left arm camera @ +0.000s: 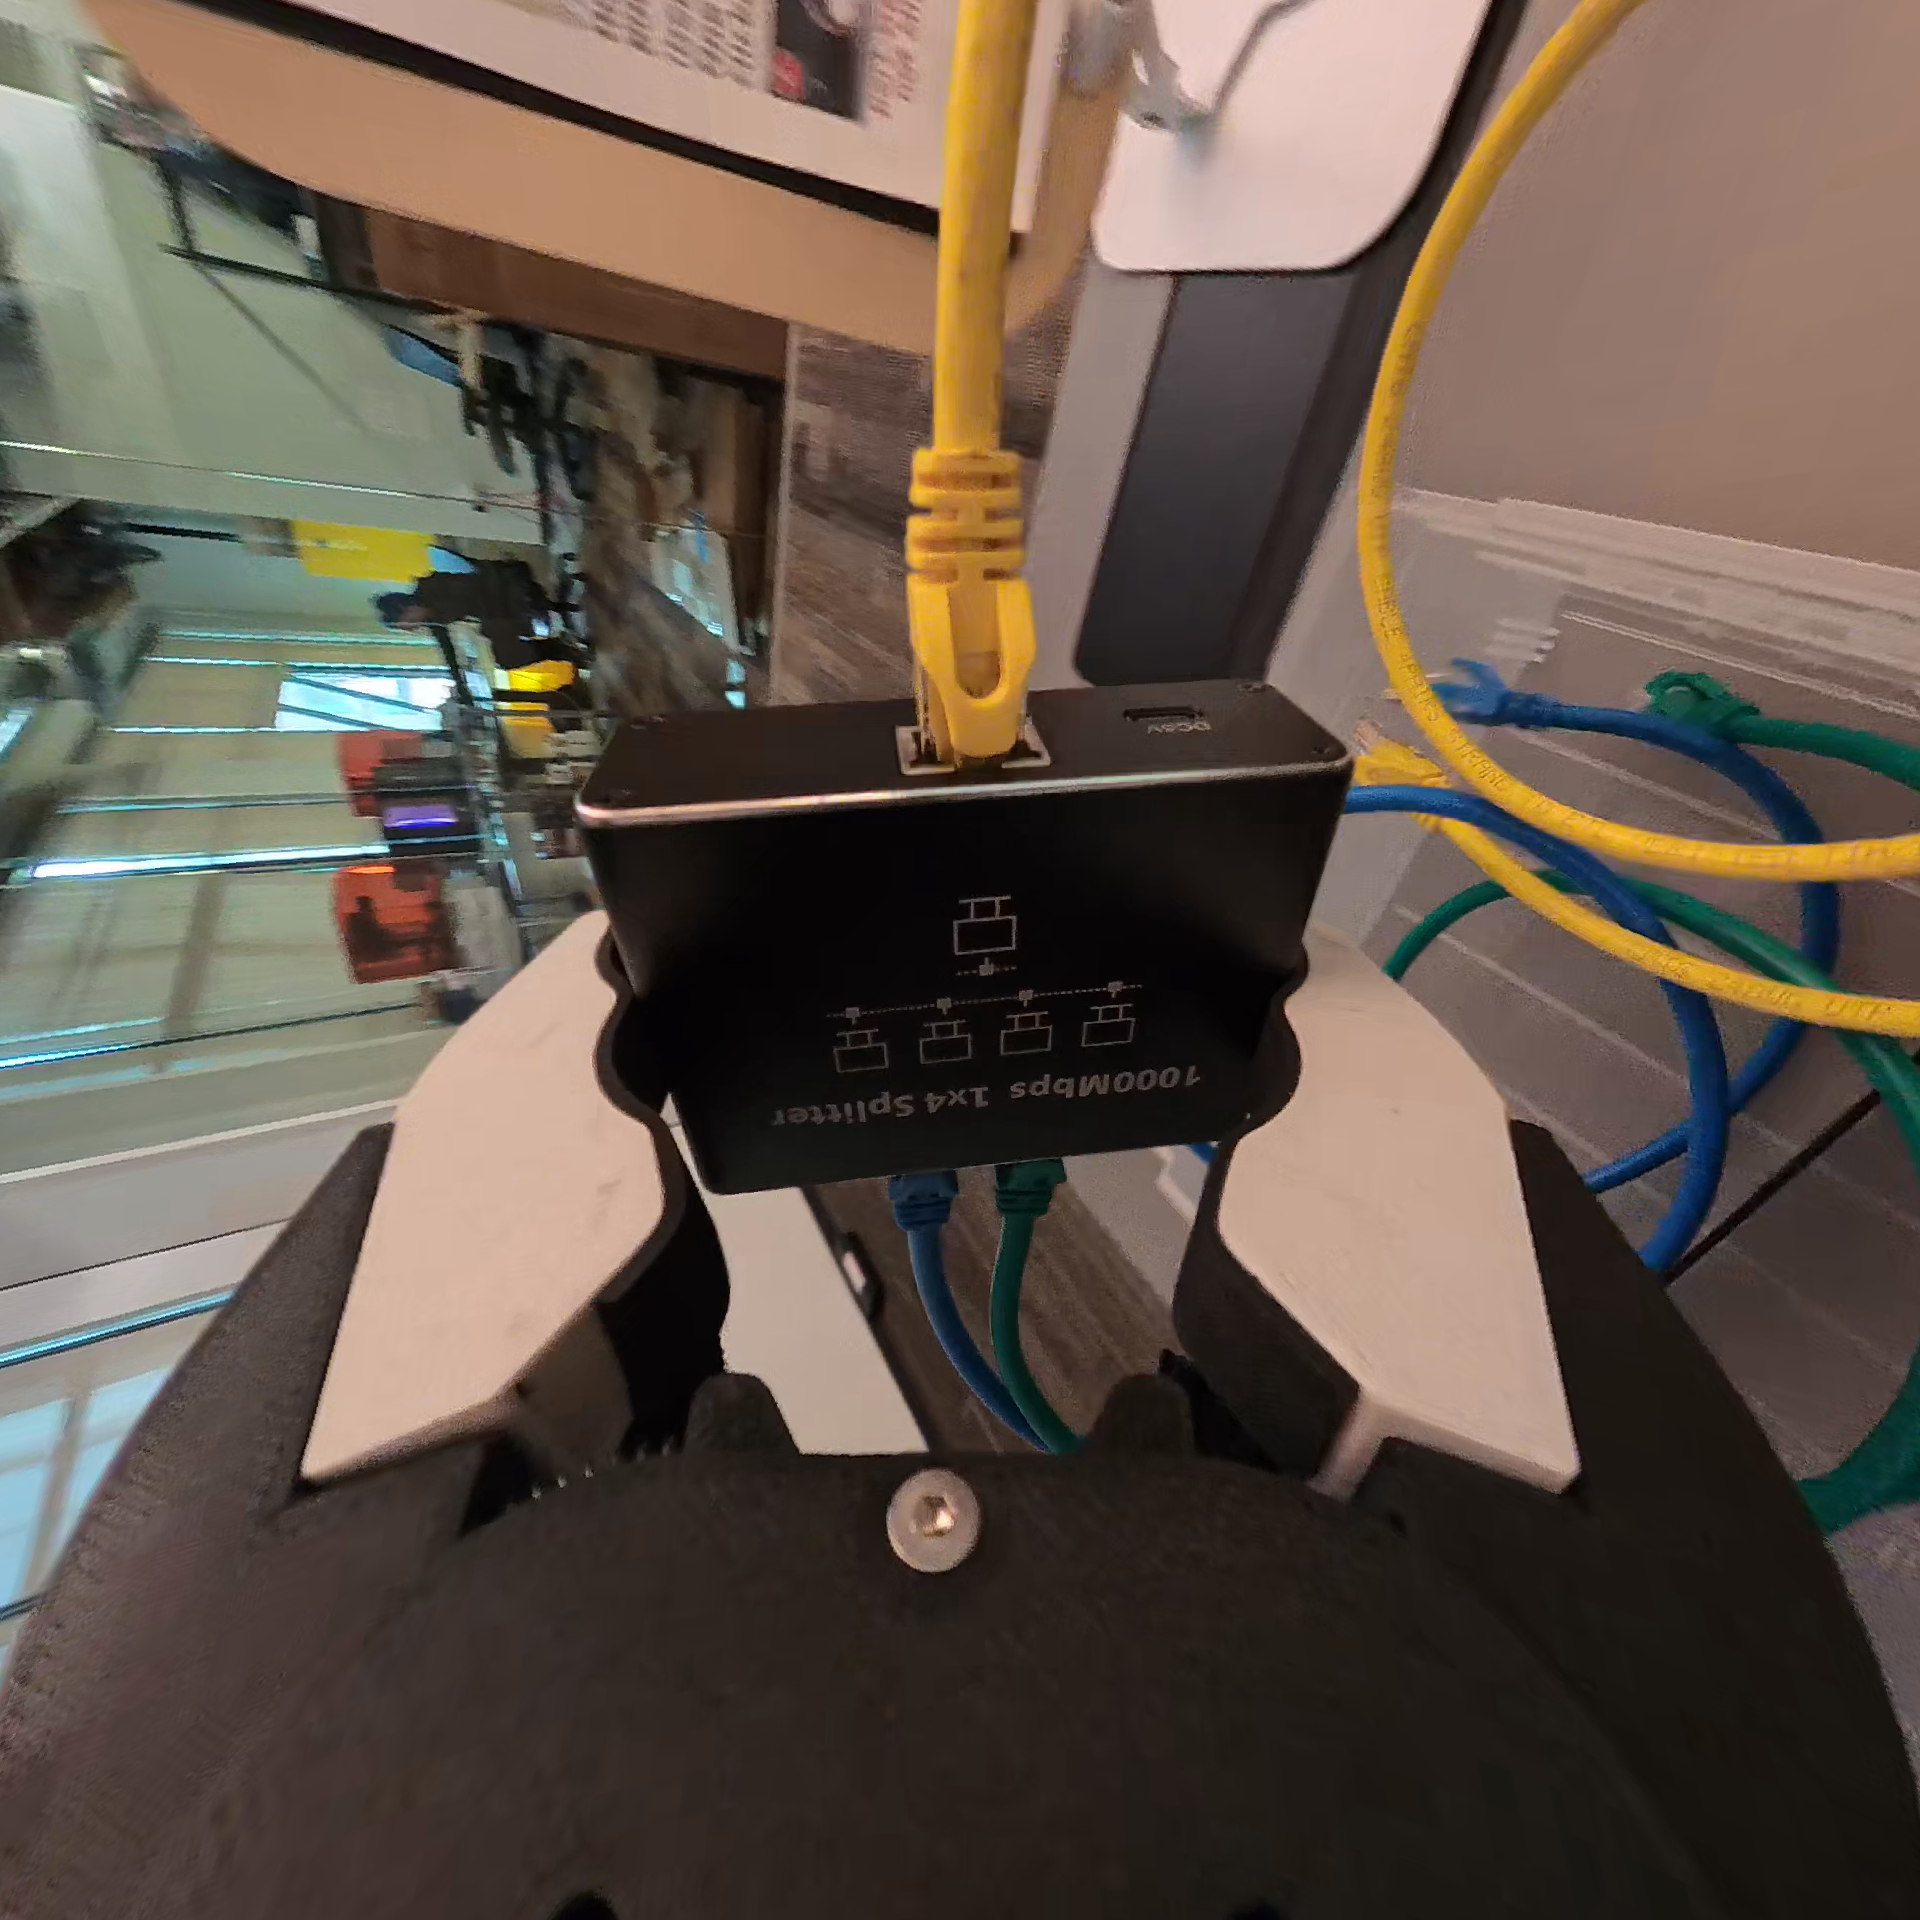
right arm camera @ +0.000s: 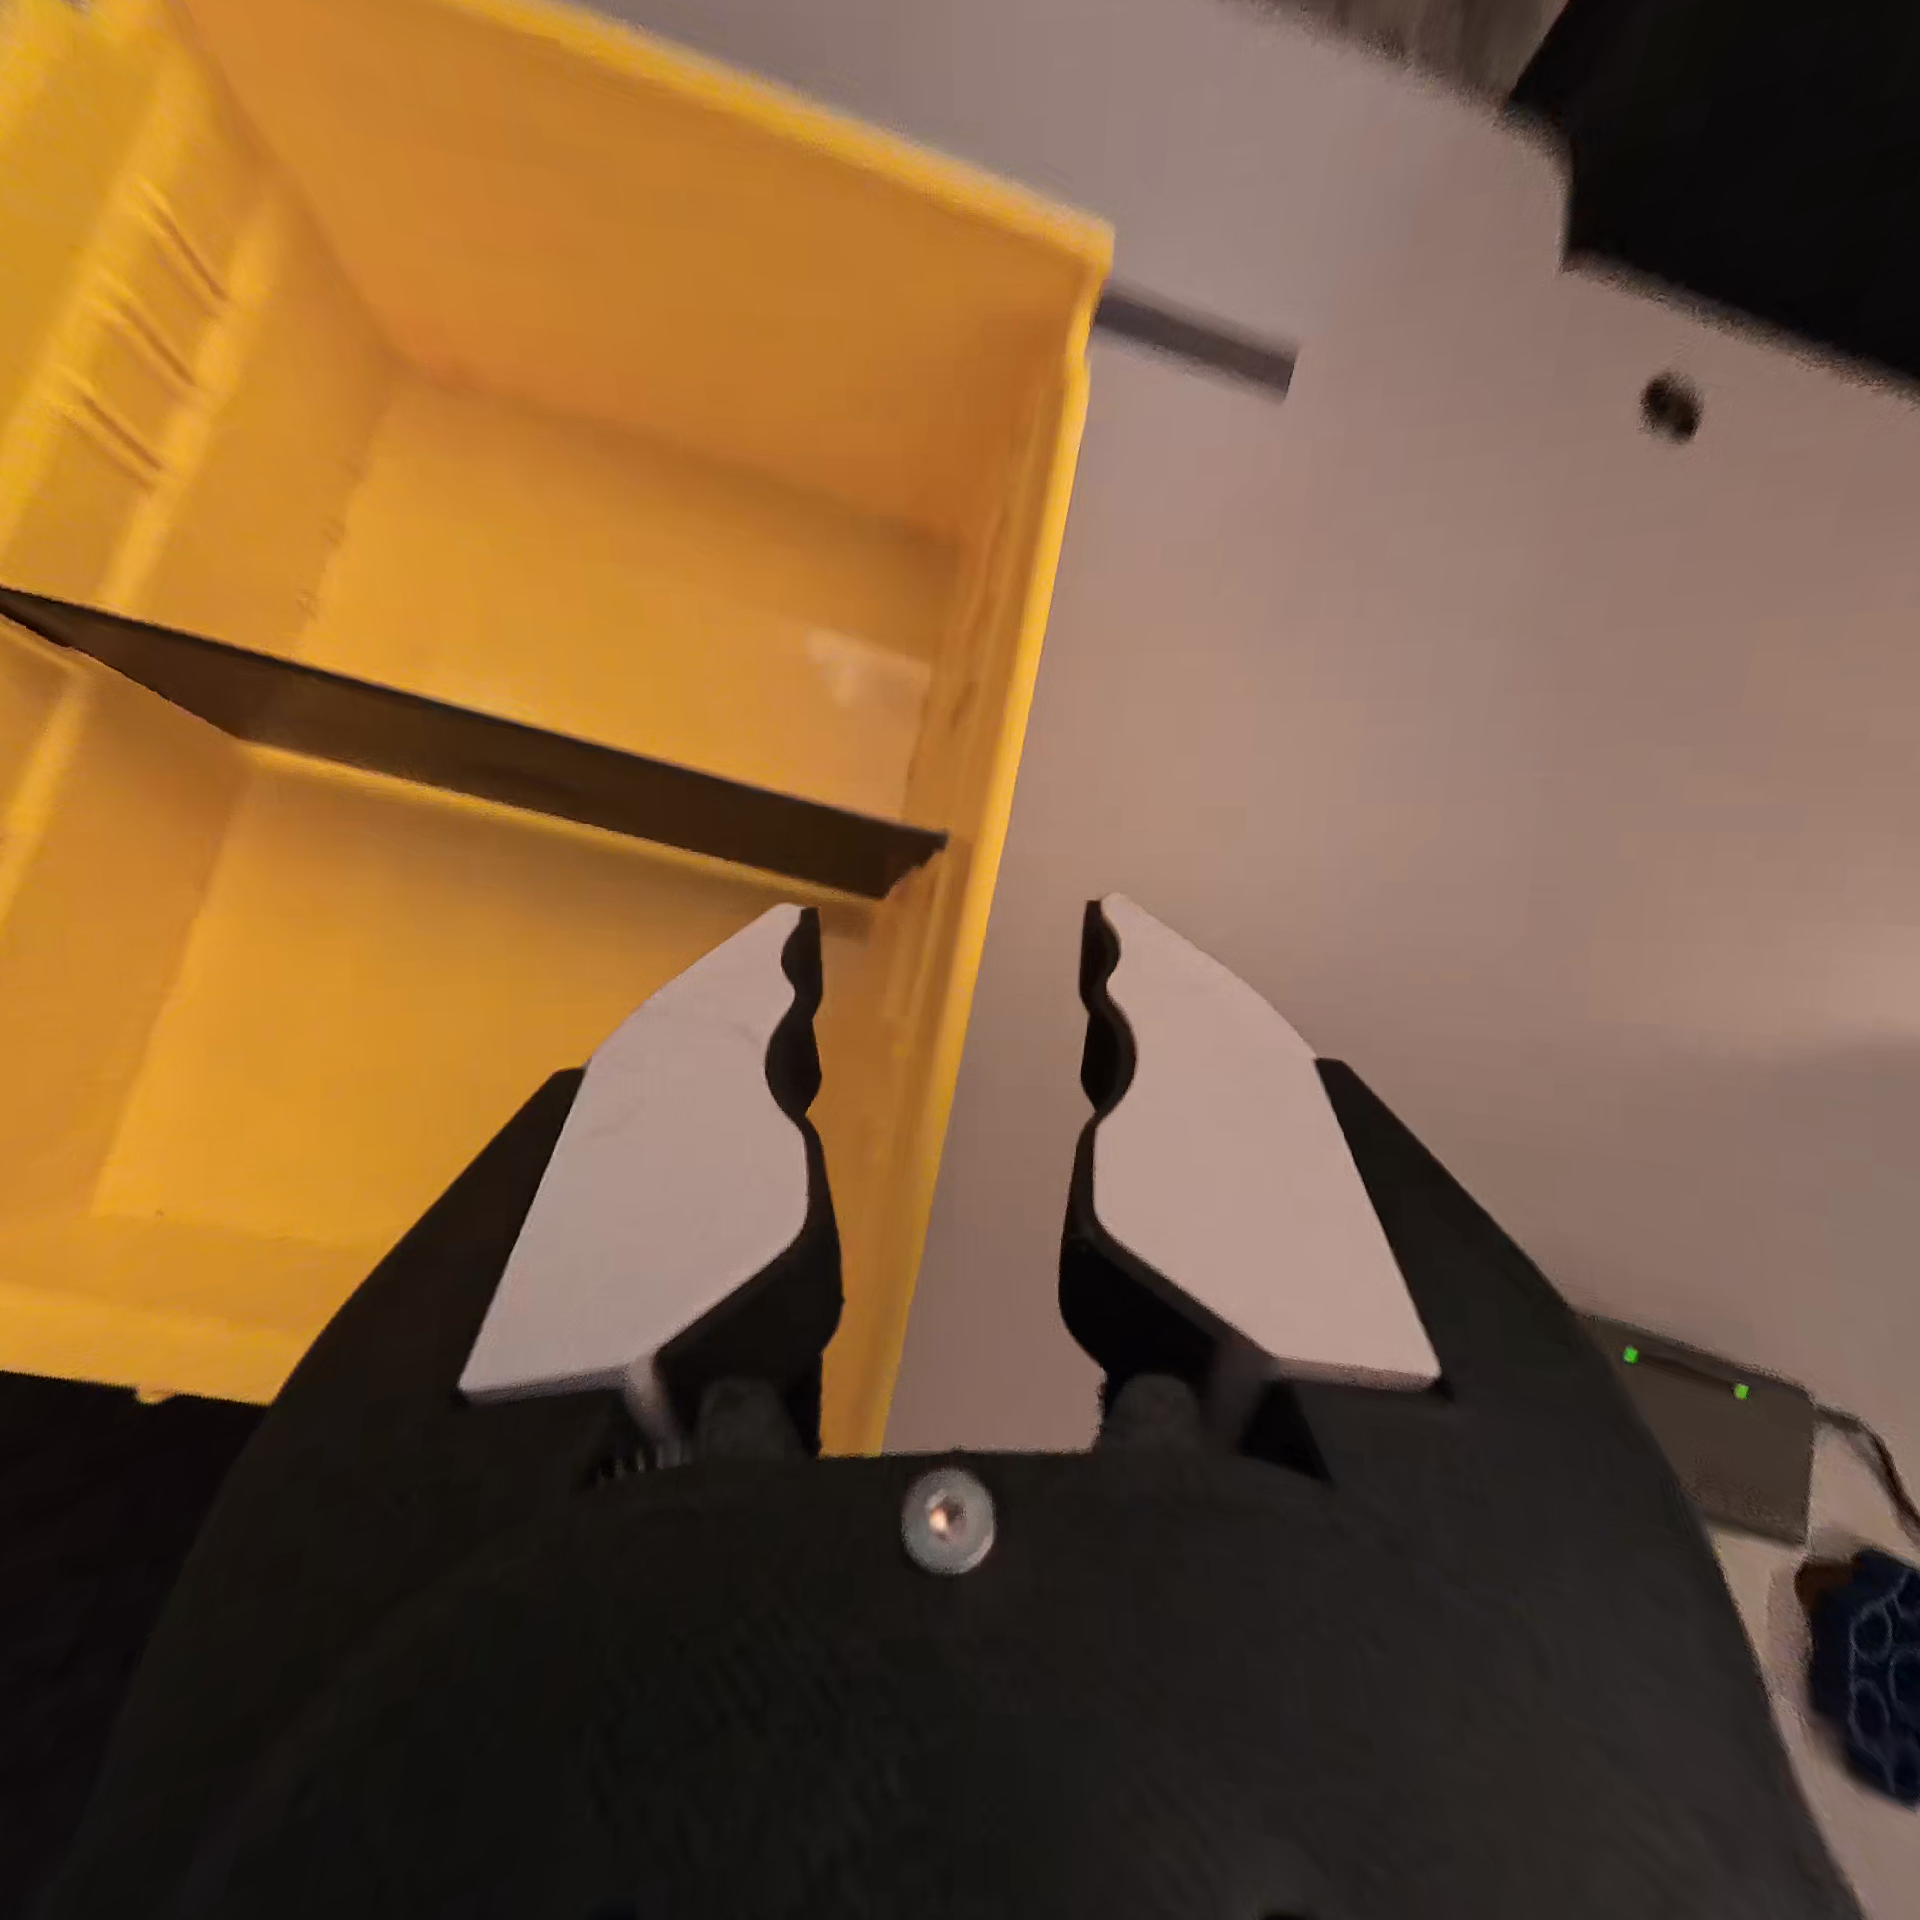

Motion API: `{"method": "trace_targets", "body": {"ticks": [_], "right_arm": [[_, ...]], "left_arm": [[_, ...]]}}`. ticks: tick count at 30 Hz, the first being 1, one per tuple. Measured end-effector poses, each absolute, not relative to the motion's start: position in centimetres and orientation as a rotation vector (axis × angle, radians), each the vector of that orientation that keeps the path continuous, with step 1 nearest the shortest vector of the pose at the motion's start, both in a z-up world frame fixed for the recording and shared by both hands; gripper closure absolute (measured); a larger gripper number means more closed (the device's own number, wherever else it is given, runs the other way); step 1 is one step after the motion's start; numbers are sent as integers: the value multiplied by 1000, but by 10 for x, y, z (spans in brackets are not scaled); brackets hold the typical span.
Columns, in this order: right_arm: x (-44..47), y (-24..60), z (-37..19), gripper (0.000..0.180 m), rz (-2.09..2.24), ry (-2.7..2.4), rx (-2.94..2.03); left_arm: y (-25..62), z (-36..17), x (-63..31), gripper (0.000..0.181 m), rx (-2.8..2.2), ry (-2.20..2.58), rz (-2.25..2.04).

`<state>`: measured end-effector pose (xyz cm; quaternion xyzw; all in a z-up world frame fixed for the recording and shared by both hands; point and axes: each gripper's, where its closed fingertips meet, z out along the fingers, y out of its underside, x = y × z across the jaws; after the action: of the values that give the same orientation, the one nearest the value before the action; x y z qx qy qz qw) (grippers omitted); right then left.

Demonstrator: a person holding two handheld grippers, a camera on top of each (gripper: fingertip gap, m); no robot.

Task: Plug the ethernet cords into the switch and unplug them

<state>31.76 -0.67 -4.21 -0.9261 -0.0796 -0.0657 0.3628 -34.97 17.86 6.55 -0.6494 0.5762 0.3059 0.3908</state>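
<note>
Left wrist view shows us gripping the switch (left arm camera: pixel 956 935), a small black box, across its two short sides with the left tongs (left arm camera: pixel 951 1023), the white fingers (left arm camera: pixel 520 1174) pressed against its flanks. We judge this hold is chosen so that both port faces stay clear: the far face at twelve o'clock and the near face at six o'clock, which points back toward the camera. A yellow cord (left arm camera: pixel 971 343) comes in from twelve o'clock, and its plug (left arm camera: pixel 971 623) sits in the single port on the far face, seated or very nearly so. From the near face a blue cord (left arm camera: pixel 940 1309) and a green cord (left arm camera: pixel 1023 1299) hang toward six o'clock; their plugs meet the box, though we cannot see the ports. At three o'clock more yellow, blue and green cords loop loosely over the pale surface (left arm camera: pixel 1714 312), with loose plug ends (left arm camera: pixel 1475 691) lying free beside the box.

Right wrist view shows the right tongs (right arm camera: pixel 948 914) parted with nothing between them, well away from the switch, which does not appear here. They hang over the right wall of a yellow bin (right arm camera: pixel 1029 727) at ten o'clock, crossed by a dark divider (right arm camera: pixel 499 748), with bare pale surface (right arm camera: pixel 1455 831) at two o'clock. We take the empty right tongs as free for handling plugs, while the left steadies the box against the push or pull.
</note>
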Motion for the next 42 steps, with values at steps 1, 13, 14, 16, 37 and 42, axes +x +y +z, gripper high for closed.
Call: {"method": "trace_targets", "body": {"ticks": [1, 13, 14, 16, 37, 42], "right_arm": [[312, -6, -27, 130, -170, -222, -2310], [206, -20, 50, 131, -8, -440, -1944], [199, -20, 50, 131, 7, -459, -1935], [185, -21, 48, 131, 38, -490, -1927], [72, -127, 219, 128, -730, -1182, -694], [-7, -172, 238, 113, -952, -1461, -267]], "left_arm": [[174, 80, -349, 69, -1618, 1448, 803], [101, 293, -301, 69, -1278, 1341, 1055], [93, 312, -291, 70, -1242, 1338, 1066], [75, 342, -268, 69, -1197, 1353, 1048], [-111, 246, -42, 70, -690, 1659, 309], [-134, 208, -27, 71, -631, 1740, 260]]}}
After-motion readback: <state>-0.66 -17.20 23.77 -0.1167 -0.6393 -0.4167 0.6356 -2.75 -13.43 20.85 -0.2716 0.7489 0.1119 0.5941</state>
